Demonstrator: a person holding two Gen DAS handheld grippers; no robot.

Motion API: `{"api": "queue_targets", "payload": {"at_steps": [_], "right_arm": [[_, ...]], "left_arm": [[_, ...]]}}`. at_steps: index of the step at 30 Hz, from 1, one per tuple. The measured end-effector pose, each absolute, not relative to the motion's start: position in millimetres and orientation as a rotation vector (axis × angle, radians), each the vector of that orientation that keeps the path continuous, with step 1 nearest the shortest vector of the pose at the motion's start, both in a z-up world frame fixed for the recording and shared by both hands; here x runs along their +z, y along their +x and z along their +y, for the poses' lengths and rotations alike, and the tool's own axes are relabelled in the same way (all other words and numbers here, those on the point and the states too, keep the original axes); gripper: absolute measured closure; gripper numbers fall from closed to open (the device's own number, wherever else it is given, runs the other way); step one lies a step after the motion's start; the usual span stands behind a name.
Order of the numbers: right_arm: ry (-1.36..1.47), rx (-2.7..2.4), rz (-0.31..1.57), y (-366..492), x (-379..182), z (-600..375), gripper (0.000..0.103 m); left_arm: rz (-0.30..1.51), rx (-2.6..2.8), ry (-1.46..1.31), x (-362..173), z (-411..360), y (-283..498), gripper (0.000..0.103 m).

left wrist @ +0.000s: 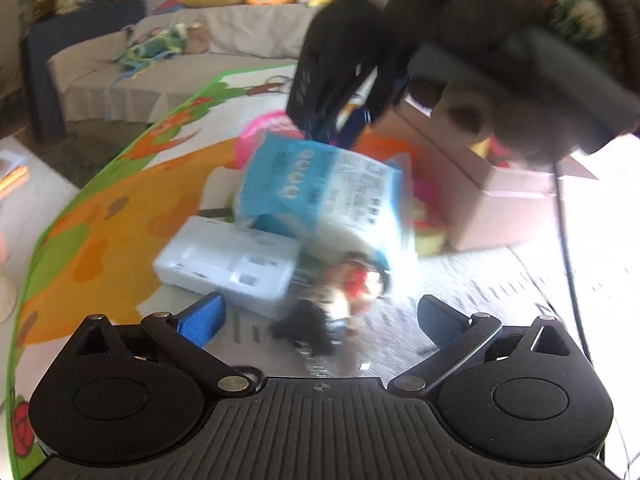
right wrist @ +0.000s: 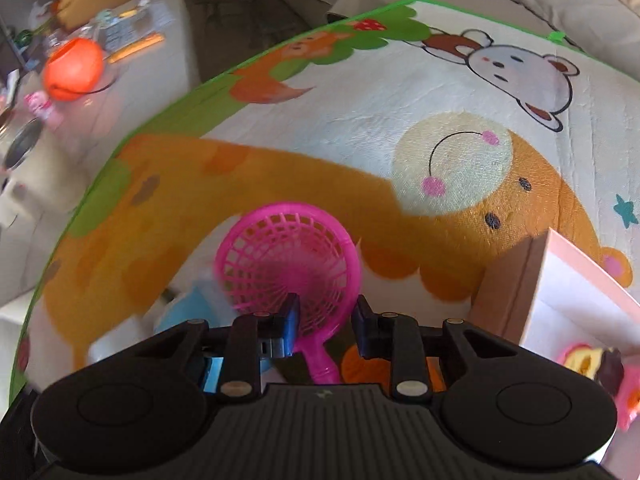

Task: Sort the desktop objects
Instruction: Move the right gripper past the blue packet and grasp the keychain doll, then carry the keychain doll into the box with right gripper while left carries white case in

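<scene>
My left gripper point(left wrist: 320, 308) is open wide, low over a pile on the play mat point(left wrist: 120, 208): a white flat box point(left wrist: 228, 264), a blue tissue pack point(left wrist: 320, 192), a small doll figure point(left wrist: 352, 284) and a black blurred item point(left wrist: 308, 328). Nothing sits between its fingers. My right gripper point(right wrist: 327, 304) points steeply down over a pink plastic strainer point(right wrist: 288, 260). Its jaws stand narrow, with the strainer's handle neck between them and gaps on both sides. The left wrist view shows the right gripper point(left wrist: 340, 116) in a hand with a fuzzy brown sleeve point(left wrist: 520, 20), beside the strainer's rim point(left wrist: 260, 132).
A pink-sided cardboard box point(right wrist: 560, 288) with toys point(right wrist: 592, 364) inside stands right of the strainer, and shows as the box point(left wrist: 500, 200) behind the pile. A sofa point(left wrist: 200, 60) with plush toys lies beyond the mat. A low white table holds an orange ball point(right wrist: 72, 68) and clutter.
</scene>
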State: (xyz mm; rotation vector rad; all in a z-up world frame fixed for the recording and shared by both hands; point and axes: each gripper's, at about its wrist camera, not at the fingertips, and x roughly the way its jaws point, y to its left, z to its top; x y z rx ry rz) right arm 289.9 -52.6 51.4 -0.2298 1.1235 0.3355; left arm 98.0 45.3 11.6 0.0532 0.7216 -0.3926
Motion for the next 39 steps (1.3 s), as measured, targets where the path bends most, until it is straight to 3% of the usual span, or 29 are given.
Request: {"api": "queue_targets", "payload": {"at_steps": [4,6,7,8,15,20,31,33,39], "right_arm": [[-0.199,0.408,0.971,236,94,-67,0.072],[-0.187,0.475,0.929,211,106,-70,0.058],[-0.195,0.497,0.915,202,108,-68,0.041],[-0.224,0.506,0.893,194,106,-62,0.034],[-0.333,0.471,0.825,201,61,-17,0.033],[-0.305,0.543,0.658,157,75,-15,0.036],[-0.295,0.584,0.736,112,37,-36,0.044],[-0.294,0.592,0.733,115,37,-34,0.05],[-0.231,0.59,0.841,109,44,-69,0.056]], "left_arm": [[0.729,-0.449,0.062,11,41,82,0.0],[0.735,-0.431,0.076,11,43,75,0.0],[0.742,-0.403,0.089,10,43,71,0.0],[0.749,-0.378,0.1,11,42,69,0.0],[0.777,-0.282,0.097,23,53,52,0.0],[0.743,-0.228,0.125,28,68,37,0.0],[0.665,-0.101,0.1,39,108,39,0.0],[0.656,-0.103,0.065,45,111,47,0.0],[0.637,-0.2,0.07,44,92,92,0.0]]}}
